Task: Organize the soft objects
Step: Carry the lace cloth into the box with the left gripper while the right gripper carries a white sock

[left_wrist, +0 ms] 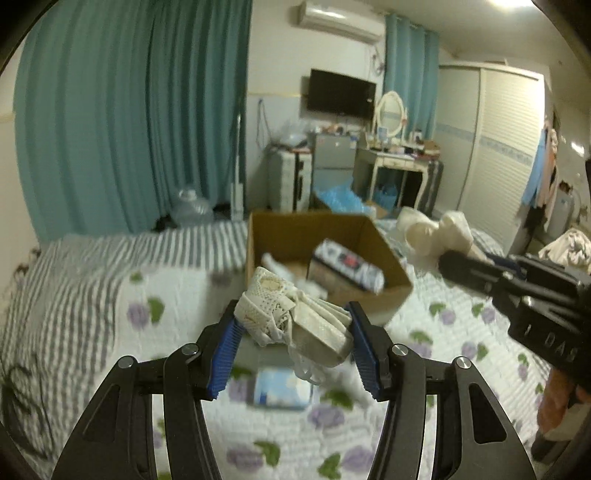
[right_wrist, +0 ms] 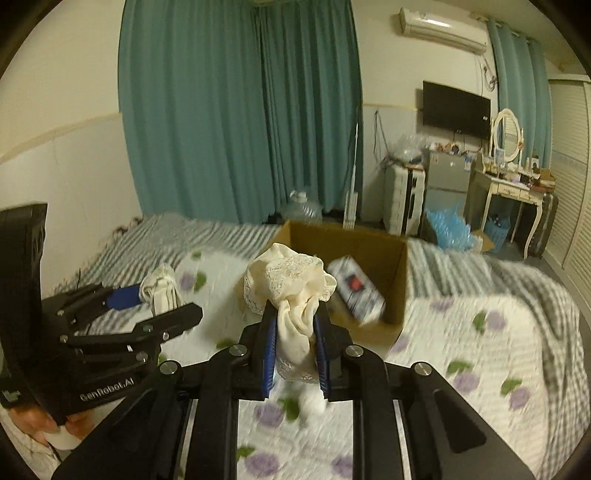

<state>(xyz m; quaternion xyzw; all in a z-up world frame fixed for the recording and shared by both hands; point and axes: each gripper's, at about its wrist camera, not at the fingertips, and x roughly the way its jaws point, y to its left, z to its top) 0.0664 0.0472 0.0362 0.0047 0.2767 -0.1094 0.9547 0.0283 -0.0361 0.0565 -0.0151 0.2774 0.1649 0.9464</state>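
Both tongs clamp cloth: left tongs (left_wrist: 295, 325) a mesh bundle (left_wrist: 291, 317), right tongs (right_wrist: 295, 332) cream lace fabric (right_wrist: 291, 291).

Teal curtains (right_wrist: 240, 110) cover the far wall, AC unit (right_wrist: 443, 26) mounted high beside them. Black TV (right_wrist: 456, 109) on the wall, off. Below it: small grey fridge (right_wrist: 447, 181), white suitcase (right_wrist: 402, 199), cream dressing table (right_wrist: 513, 188) with oval mirror (right_wrist: 508, 134), top cluttered. Clear water jug (right_wrist: 303, 210) on the floor by the curtains. White wardrobe (left_wrist: 495, 147) at right. Bed has a floral quilt (right_wrist: 461, 350) over a grey striped blanket (right_wrist: 155, 236).
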